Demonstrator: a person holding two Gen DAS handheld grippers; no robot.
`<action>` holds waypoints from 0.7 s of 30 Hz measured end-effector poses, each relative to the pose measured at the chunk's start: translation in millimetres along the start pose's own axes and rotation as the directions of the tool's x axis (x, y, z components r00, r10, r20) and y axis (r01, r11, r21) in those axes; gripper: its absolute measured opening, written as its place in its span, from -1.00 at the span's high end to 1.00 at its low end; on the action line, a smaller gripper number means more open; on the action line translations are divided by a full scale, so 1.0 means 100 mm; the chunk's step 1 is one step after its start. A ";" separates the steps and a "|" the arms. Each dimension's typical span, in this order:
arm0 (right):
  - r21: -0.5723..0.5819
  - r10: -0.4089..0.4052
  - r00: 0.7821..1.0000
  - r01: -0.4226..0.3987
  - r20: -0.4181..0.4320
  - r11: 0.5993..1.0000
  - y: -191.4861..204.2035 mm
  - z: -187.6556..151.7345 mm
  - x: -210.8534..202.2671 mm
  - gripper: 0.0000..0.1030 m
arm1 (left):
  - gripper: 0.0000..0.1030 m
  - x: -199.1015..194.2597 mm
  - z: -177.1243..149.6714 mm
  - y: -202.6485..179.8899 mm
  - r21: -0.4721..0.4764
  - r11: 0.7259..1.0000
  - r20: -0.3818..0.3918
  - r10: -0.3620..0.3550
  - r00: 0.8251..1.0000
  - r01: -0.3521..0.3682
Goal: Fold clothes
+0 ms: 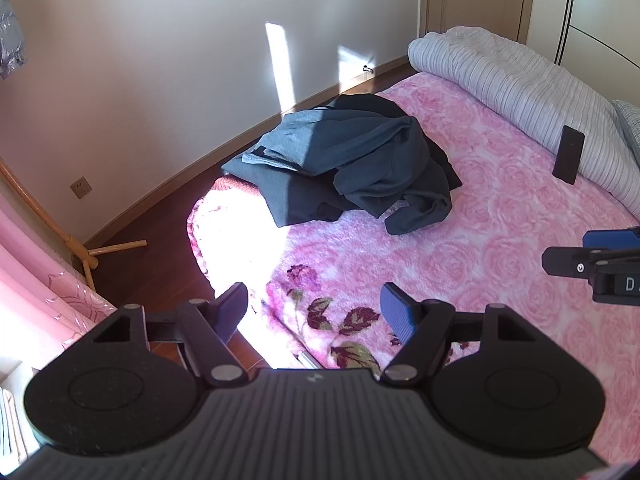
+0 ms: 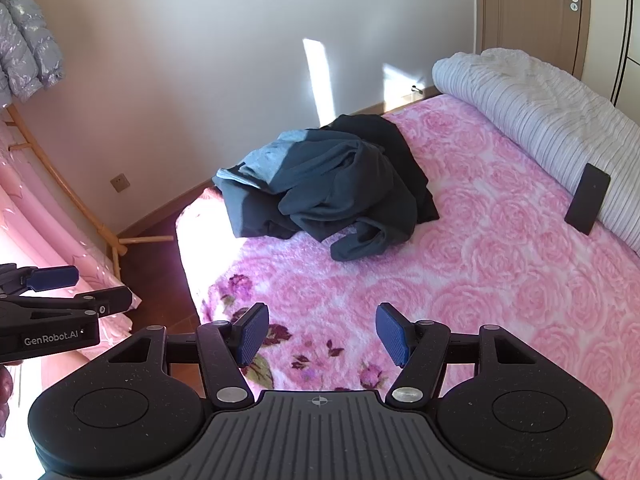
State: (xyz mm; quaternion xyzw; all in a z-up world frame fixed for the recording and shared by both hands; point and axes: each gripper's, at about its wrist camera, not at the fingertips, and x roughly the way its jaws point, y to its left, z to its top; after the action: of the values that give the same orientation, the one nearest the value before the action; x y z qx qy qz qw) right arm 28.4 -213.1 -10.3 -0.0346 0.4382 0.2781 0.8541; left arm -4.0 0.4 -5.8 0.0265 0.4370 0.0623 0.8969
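A crumpled heap of dark grey-blue clothes (image 1: 348, 164) (image 2: 332, 188) lies on the far left part of the pink rose-patterned bed (image 1: 460, 240) (image 2: 480, 264). My left gripper (image 1: 316, 306) hangs open above the bed's near corner, well short of the heap, with nothing between its blue pads. My right gripper (image 2: 320, 330) is open too, empty, over the flowered near edge. Each gripper shows at the edge of the other's view: the right one (image 1: 592, 258) at the right side, the left one (image 2: 76, 284) at the left side.
A rolled striped quilt (image 1: 520, 92) (image 2: 540, 116) lies along the bed's far side, with a dark phone (image 1: 568, 155) (image 2: 588, 204) leaning on it. A wooden rack (image 1: 92, 252), pink curtain (image 2: 48, 216) and dark wood floor (image 1: 152, 240) are to the left. A door (image 2: 532, 12) stands behind.
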 end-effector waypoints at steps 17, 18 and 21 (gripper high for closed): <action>0.002 -0.055 0.997 0.055 -0.053 0.998 -0.26 0.10 0.52 -0.22 | -0.37 0.79 0.29 0.03 0.256 0.966 0.028 -0.056 0.998 0.047; -0.016 -0.067 0.996 0.066 -0.052 0.998 -0.27 0.14 0.61 -0.22 | -0.38 0.92 0.35 0.04 0.301 0.952 0.040 -0.075 0.996 0.060; -0.076 -0.107 0.993 0.103 -0.052 0.992 -0.27 0.27 0.94 -0.22 | -0.38 1.39 0.59 0.06 0.447 0.890 0.065 -0.136 0.989 0.093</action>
State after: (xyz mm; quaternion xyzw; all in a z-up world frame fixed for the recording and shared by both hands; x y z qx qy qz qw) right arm 105.4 -186.2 -70.7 -0.0964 0.4489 0.2477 0.8531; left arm 126.7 25.5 -77.4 0.2067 0.3976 -0.0932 0.8891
